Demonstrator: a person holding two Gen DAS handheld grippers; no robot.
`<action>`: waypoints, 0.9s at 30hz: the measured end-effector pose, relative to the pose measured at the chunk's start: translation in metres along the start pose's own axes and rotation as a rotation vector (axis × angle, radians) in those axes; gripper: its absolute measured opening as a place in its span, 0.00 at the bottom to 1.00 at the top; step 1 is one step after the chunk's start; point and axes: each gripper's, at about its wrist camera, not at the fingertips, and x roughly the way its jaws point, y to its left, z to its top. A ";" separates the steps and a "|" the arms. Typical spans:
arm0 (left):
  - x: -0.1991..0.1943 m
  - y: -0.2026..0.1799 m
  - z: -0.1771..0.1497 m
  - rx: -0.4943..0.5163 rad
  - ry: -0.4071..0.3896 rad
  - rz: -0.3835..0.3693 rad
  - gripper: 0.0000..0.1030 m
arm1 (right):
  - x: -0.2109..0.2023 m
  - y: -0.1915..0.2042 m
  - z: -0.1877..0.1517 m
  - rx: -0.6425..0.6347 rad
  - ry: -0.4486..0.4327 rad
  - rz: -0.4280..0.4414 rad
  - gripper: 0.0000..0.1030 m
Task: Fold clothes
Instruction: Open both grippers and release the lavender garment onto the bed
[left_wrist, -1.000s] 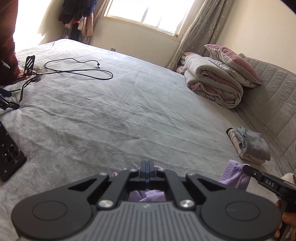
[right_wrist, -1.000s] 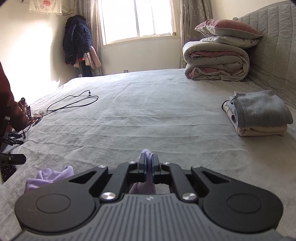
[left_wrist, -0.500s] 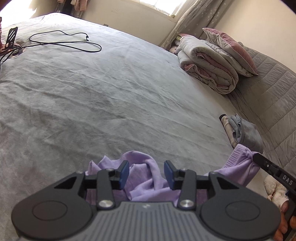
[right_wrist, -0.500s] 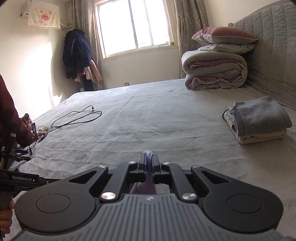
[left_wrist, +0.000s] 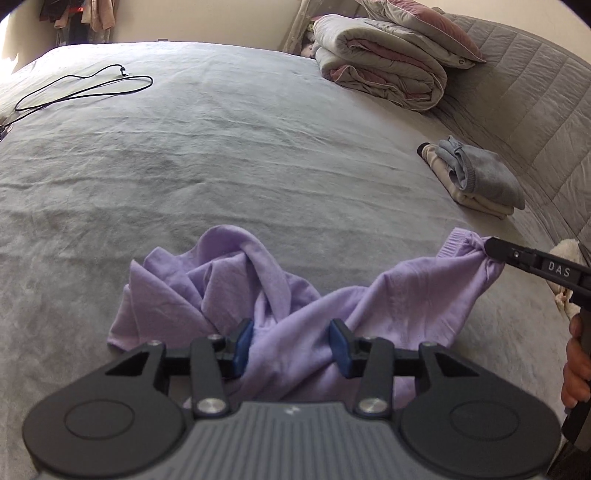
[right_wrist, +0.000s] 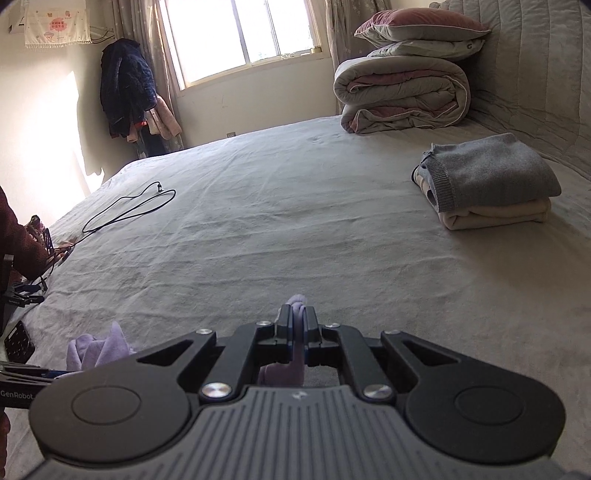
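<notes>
Left gripper (left_wrist: 291, 345), nearest in its own view: fingers spread wide with the lilac sweater (left_wrist: 258, 310) lying slack between and beyond the blue pads (left_wrist: 242, 345), none of it pinched; a second ago these fingers were shut on that cloth, and half a second ago they had already parted, so the left corner has been let go. The sweater now lies crumpled on the grey bedspread (left_wrist: 258, 147), one sleeve looped over the heap just ahead of the fingertips. To the right of the fingers, the right gripper (left_wrist: 487, 248) pinches the ribbed hem and holds that end drawn out taut; its own view shows the fingers (right_wrist: 284, 328) closed on a fold of lilac cloth, as in both earlier pictures. Judgement: the garment is laid down but not spread flat, so the left side probably needs a fresh hold before any fold. Farther right, a folded stack (left_wrist: 476, 177); beyond it, a rolled quilt (left_wrist: 384, 70); far left, a black cable (left_wrist: 85, 86).
</notes>
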 end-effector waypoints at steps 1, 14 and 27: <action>-0.002 -0.001 -0.005 0.015 0.006 0.002 0.42 | 0.000 -0.001 -0.002 -0.008 0.013 0.002 0.06; -0.028 0.001 -0.038 0.150 0.066 -0.055 0.41 | 0.006 -0.036 -0.046 -0.034 0.180 -0.024 0.06; -0.034 -0.002 -0.003 0.034 -0.062 -0.196 0.42 | 0.006 -0.033 -0.040 -0.020 0.164 0.006 0.14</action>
